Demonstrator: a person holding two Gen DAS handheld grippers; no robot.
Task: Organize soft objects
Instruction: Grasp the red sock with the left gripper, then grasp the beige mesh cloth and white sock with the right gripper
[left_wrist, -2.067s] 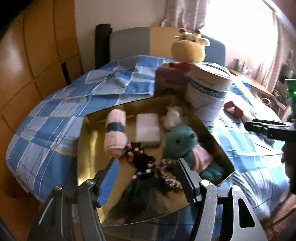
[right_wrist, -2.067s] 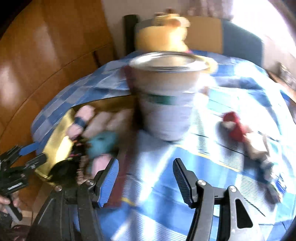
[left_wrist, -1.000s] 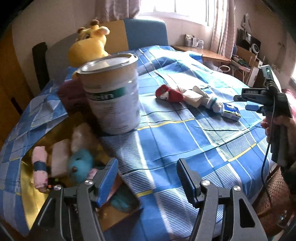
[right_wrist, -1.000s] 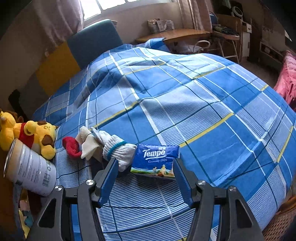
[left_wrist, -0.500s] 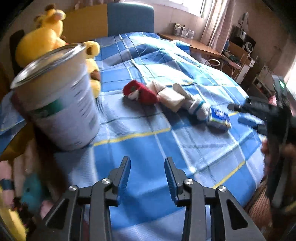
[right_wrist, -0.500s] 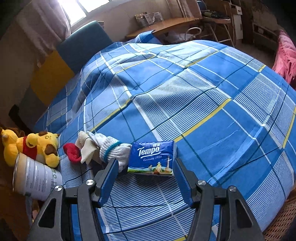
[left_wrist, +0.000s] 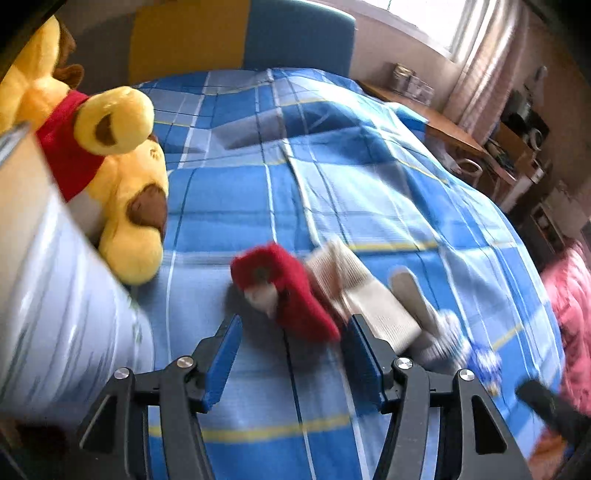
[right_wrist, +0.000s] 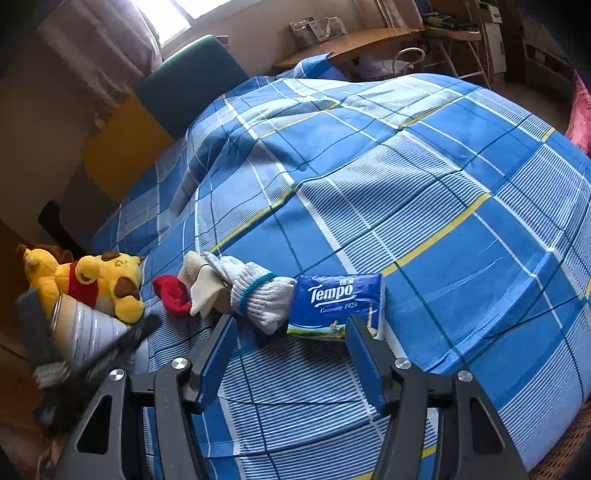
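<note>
Tin can (left_wrist: 55, 295) blurred, edge-cropped; tissue pack (left_wrist: 484, 360) a smear.

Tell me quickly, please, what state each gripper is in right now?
Left gripper: jaws opening, holding nothing; the red sock lies just ahead of them.
Right gripper: open, holding nothing; the tissue pack lies just ahead.

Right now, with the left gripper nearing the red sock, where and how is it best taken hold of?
Probably across the red sock's thick middle, coming from above with the left gripper, whose jaws are opening with nothing between them. The sock lies flat on the bedspread, its far edge against the beige sock, so the near edge is freer.
</note>
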